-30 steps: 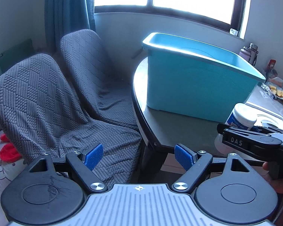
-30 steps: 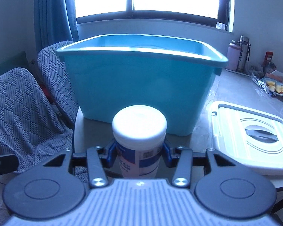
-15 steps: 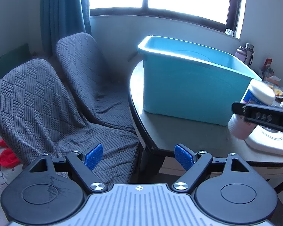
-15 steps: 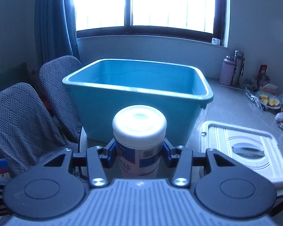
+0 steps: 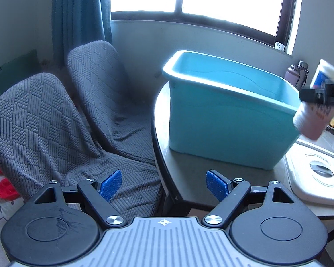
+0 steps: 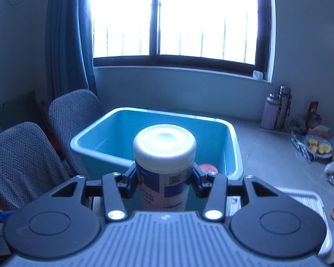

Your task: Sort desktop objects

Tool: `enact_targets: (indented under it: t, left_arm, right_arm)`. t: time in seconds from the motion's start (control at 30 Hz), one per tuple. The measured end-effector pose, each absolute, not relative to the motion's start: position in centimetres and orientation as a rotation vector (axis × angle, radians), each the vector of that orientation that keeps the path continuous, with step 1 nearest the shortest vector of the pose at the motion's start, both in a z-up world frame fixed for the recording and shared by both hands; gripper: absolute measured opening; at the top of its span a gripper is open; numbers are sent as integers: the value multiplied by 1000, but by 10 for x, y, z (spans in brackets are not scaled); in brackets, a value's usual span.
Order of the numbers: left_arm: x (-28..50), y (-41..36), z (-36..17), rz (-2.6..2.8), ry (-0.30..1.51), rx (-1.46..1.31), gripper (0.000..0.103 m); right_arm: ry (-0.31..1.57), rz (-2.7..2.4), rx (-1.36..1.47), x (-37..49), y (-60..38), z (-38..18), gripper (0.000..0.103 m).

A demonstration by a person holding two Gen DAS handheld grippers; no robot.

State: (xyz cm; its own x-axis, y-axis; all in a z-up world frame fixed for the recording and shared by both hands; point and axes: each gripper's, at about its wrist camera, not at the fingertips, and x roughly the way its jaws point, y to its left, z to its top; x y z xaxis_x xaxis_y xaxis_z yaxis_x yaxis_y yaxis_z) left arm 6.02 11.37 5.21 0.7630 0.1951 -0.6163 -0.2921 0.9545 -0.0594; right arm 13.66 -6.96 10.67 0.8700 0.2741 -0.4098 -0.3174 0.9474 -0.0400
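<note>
Right gripper point(image 6: 164, 181) clamped on white-lidded wipes canister point(image 6: 164, 155), held upright above near rim of teal storage bin point(image 6: 231, 138). Left gripper point(image 5: 164, 185) jaws apart, empty, near bin's left corner.

Hidden, cropped and blurred parts

The white-lidded canister point(image 6: 164, 166) hides most of a red object point(image 6: 208, 168) inside the blue bin point(image 6: 100, 138); its label print is unreadable, and the white lid point(image 5: 311, 178) runs off-frame.
</note>
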Motion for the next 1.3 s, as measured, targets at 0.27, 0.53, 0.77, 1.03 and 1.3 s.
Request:
enact_targets:
  t: [0.27,0.53,0.77,1.03,1.3]
  left_arm:
    - [86,103,62,285,645,-158,85]
    - [107,97,64,317,642,-177,85]
    - [126,91,61,348,640,-192,85]
    - [140,84,57,389,650,-196,85]
    - [142,85,54,422,654,-215,85]
  right_arm:
    - [358,363,-110,171,-67,123,48]
    - [347,421,-120,213,-56,121,48]
    - [375,486,-137,249,-37,109,48]
    - [448,562,-169,276,-15,90,57]
    - [424,577,-179,271,-14,91,83]
